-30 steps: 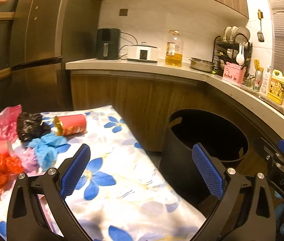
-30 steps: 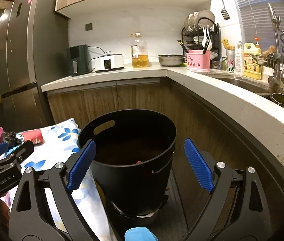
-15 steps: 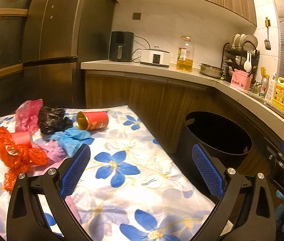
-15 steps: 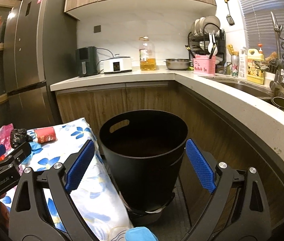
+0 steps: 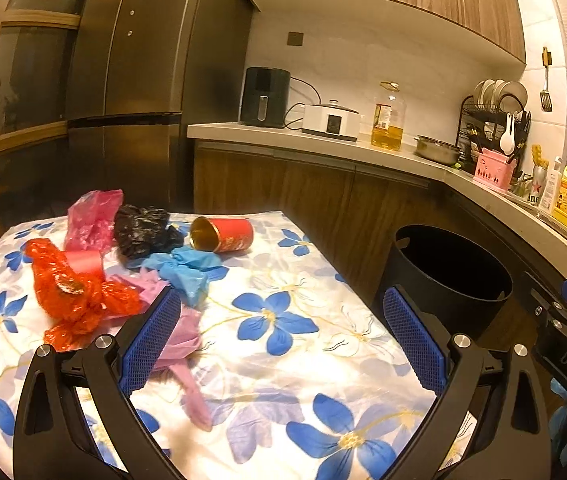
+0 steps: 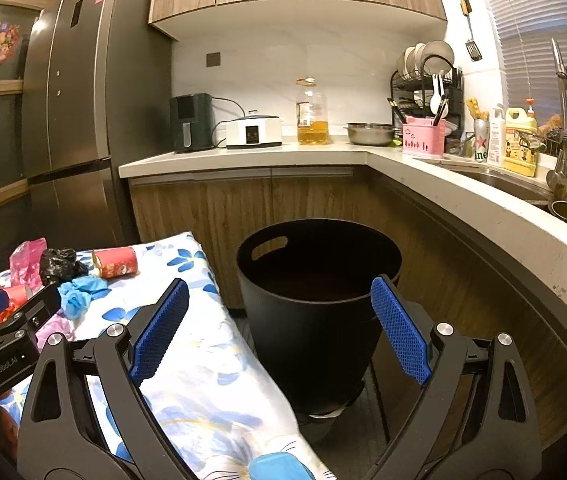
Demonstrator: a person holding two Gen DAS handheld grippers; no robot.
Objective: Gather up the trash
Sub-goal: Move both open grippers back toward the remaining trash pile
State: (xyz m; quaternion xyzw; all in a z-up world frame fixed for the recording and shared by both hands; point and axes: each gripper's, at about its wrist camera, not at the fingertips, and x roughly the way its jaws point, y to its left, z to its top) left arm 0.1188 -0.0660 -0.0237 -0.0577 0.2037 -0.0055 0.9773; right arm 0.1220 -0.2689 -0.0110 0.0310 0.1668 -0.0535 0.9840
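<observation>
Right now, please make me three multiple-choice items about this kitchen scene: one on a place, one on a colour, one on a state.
1. Where does the black bin stand?
A. on the counter
B. on the floor beside the flowered table
C. inside the sink

2. What colour is the tipped can on the flowered cloth?
A. green
B. white
C. red

3. In what state is the left claw?
A. open and holding nothing
B. shut on the blue glove
C. shut on the can

Answers:
1 B, the bin stands low between the table edge and the cabinets.
2 C, its body is red with a golden open mouth.
3 A, its blue pads stand wide apart with only cloth between them.
</observation>
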